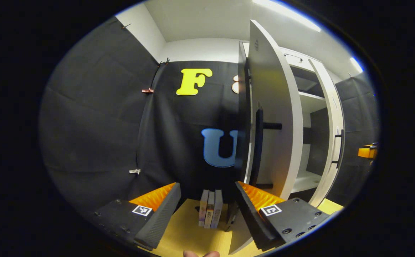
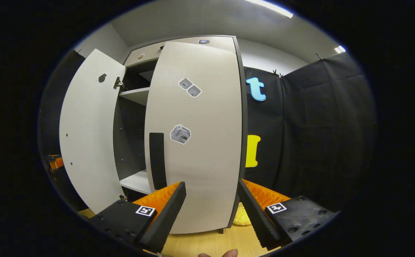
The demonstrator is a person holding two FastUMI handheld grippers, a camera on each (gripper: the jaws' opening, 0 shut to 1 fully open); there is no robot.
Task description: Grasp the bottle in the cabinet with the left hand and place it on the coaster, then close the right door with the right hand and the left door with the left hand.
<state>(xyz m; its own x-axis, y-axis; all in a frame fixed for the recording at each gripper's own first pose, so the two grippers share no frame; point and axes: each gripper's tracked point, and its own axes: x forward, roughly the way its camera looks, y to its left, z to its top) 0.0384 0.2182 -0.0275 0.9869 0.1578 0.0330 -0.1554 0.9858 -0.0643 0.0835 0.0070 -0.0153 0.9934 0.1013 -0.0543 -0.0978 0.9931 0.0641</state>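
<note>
The white cabinet's left door (image 1: 275, 117) stands open right in front of my left gripper (image 1: 207, 185). Its black handle (image 1: 259, 146) is just above my right finger. The gripper is open and holds nothing. Shelves (image 1: 309, 98) show between the two doors. The right door (image 2: 200, 142) faces my right gripper (image 2: 211, 184) at close range, swung nearly to the cabinet front, with its black handle (image 2: 157, 160) at its left edge. That gripper is open and empty too. The left door (image 2: 86, 132) stands wide open farther left.
Three thin books (image 1: 210, 213) stand on the wooden table (image 1: 186, 232) between my left fingers. A yellow lumpy thing (image 2: 242, 216) lies on the table by the right door's lower corner. The other gripper's orange part shows far off (image 1: 367, 152), (image 2: 55, 162).
</note>
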